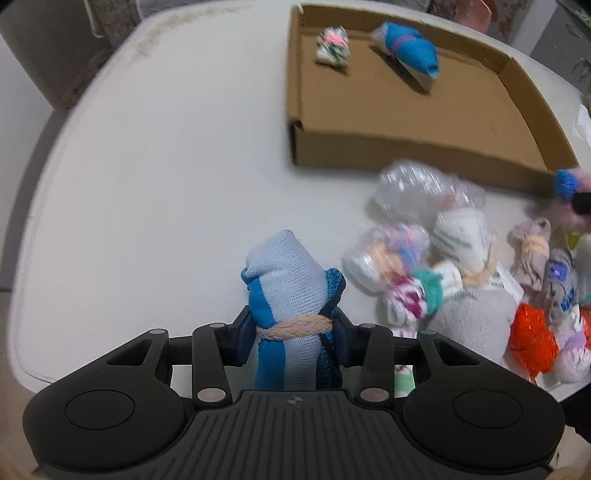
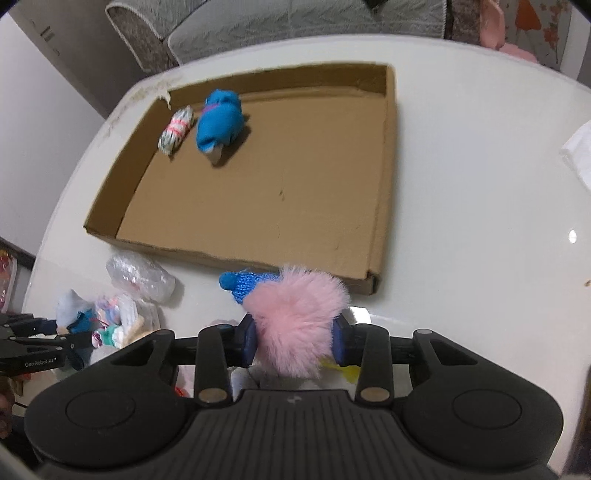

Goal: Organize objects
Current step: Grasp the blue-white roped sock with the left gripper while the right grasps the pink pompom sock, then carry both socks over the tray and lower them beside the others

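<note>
My left gripper [image 1: 291,332] is shut on a rolled blue-and-pale sock bundle [image 1: 284,284] tied with a braided band, held above the white table [image 1: 166,166]. My right gripper [image 2: 293,338] is shut on a fluffy pink sock with a blue knit end [image 2: 295,310], just before the near wall of the shallow cardboard box [image 2: 240,258]. The box [image 1: 369,151] holds a blue sock roll [image 2: 219,123] and a small white-and-pink striped roll [image 2: 176,129]. The pink sock also shows at the right edge of the left wrist view [image 1: 569,188].
A pile of sock bundles, some in clear plastic [image 1: 424,188], and an orange one [image 1: 532,339], lies on the table right of my left gripper. The left gripper [image 2: 37,339] shows at the left of the right wrist view. A grey sofa [image 2: 295,22] stands beyond the table.
</note>
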The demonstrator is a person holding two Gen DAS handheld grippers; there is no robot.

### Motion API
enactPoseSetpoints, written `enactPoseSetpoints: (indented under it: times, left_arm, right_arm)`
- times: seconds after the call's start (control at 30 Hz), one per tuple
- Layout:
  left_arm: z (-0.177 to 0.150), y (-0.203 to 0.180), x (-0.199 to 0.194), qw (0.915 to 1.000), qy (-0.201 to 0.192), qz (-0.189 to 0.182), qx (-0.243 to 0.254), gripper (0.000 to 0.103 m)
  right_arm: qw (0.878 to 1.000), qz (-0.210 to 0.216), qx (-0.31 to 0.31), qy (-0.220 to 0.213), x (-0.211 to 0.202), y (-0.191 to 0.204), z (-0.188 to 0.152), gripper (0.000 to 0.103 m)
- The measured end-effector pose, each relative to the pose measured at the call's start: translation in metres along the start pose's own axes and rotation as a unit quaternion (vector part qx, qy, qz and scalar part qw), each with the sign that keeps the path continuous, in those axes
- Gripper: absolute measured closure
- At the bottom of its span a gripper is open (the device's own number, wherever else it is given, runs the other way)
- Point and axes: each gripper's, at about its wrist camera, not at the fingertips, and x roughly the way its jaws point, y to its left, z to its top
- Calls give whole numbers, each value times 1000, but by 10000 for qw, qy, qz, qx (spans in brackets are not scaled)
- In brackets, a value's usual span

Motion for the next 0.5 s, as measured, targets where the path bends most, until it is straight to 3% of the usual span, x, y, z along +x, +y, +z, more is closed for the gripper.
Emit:
enactPoseSetpoints:
  times: [0.1, 0.2, 0.3, 0.5]
  left_arm:
    - [8, 8, -16, 9996, -125, 74, -247, 54]
    - [22, 11, -41, 9981, -544, 198, -228, 54]
    - [37, 12, -61, 9952, -926, 62, -298, 54]
    - [94, -17, -82, 9870, -1574, -135, 283, 54]
  right_arm:
    - [9997, 98, 73, -228, -18, -7, 3, 68]
    - [9988, 111, 112, -471, -33, -14, 8, 68]
    - [9968, 93, 153, -775, -46, -16, 15, 68]
    - [9891, 134, 17, -1467, -69, -4, 48, 68]
